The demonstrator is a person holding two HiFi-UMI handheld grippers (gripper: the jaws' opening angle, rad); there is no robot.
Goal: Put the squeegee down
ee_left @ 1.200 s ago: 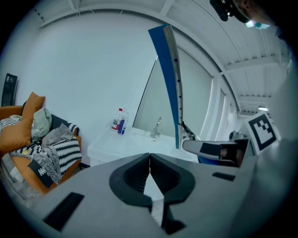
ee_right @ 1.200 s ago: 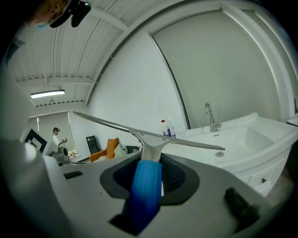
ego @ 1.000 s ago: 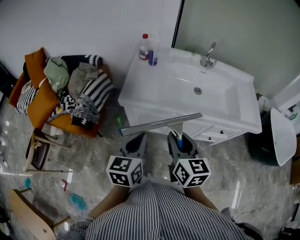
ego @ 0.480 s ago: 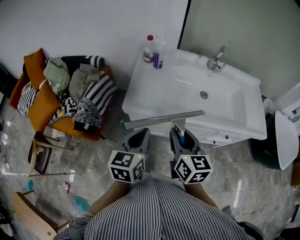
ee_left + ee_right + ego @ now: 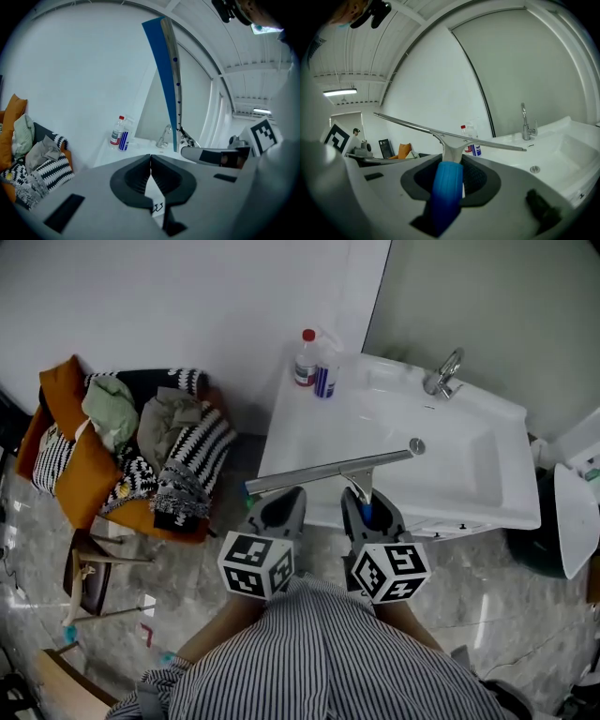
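Head view: at far left I see an orange armchair (image 5: 66, 446) piled with clothes (image 5: 169, 423), on the floor beside the washbasin (image 5: 487, 442). Left gripper (image 5: 280, 505) is clenched on nothing; in the left gripper view its jaws meet with no object between them. It sits just left of the right gripper (image 5: 367, 507), both at the washbasin's front edge near the front left corner.

Right gripper is clamped on the squeegee (image 5: 328, 471) by its blue handle (image 5: 449, 185), as the right gripper view shows. The squeegee is held up off the washbasin, with its blade (image 5: 440, 133) lying crosswise. The blade's left end hangs past the washbasin's left edge and its right end shows just beside the drain (image 5: 416, 445).

Two bottles (image 5: 313, 364) stand at the back left corner. The tap (image 5: 444, 374) is on the back edge, further right.
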